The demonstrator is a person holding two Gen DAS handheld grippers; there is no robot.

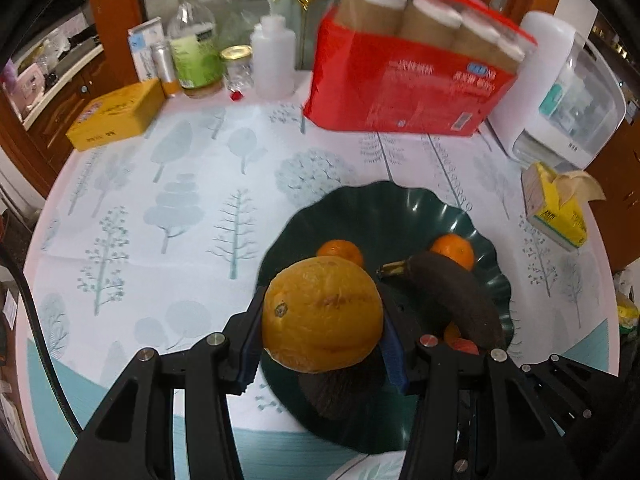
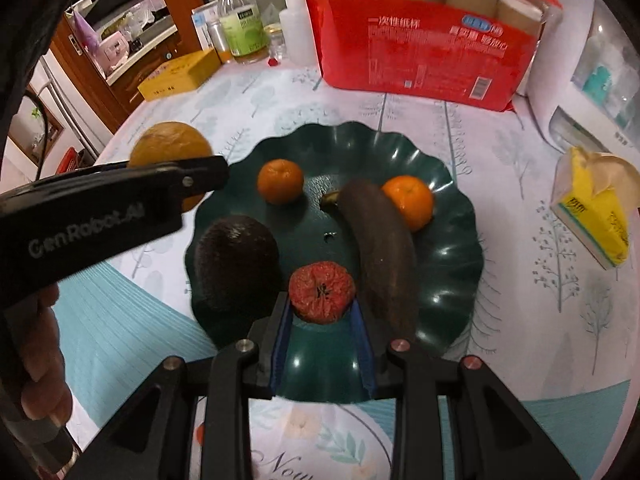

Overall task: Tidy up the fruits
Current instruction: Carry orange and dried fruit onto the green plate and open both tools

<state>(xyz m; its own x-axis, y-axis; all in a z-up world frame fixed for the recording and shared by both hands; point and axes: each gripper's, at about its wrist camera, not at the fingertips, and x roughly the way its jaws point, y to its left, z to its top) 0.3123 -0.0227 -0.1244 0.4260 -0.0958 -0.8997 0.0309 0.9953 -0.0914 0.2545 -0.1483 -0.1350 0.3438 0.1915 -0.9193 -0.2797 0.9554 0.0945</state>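
Clamping a large orange (image 1: 322,314), left gripper (image 1: 320,344) above green plate (image 2: 448,280); right gripper (image 2: 322,322) pinches wrinkled red fruit (image 2: 322,292).

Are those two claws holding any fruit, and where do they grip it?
Left gripper clamps the large orange across its sides. Right gripper pinches the wrinkled red fruit by its sides.

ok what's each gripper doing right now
left gripper: shut on the large orange
right gripper: shut on the wrinkled red fruit
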